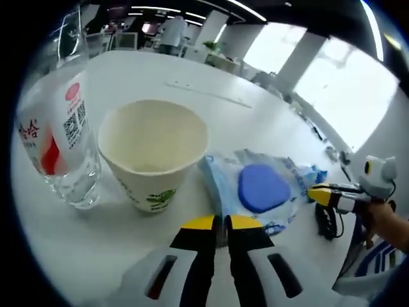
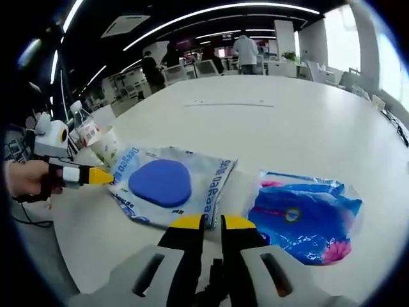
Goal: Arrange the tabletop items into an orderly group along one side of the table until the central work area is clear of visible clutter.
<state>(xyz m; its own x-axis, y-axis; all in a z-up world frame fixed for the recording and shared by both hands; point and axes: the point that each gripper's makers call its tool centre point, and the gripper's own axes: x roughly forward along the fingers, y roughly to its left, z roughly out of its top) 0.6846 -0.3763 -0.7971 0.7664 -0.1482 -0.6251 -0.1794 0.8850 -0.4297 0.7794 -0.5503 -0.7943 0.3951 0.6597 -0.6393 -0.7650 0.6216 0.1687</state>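
Left gripper view: one paper cup [image 1: 152, 153] on the white table [image 1: 255, 121], seemingly empty inside; one clear plastic bottle [image 1: 59, 137] touching or just beside the cup, contents not discernible; one packet with a blue pad [image 1: 259, 190] beside the cup on the other side. Left gripper [image 1: 221, 224] just short of cup and packet, jaws together, holding nothing.

Right gripper view: two packets — the blue-pad packet [image 2: 167, 182] and one bright blue printed packet [image 2: 305, 214] beside it. Right gripper [image 2: 212, 224] between them, jaws nearly together, empty. Left gripper [image 2: 96, 175] at the blue-pad packet's edge, cup [image 2: 108, 146] behind.
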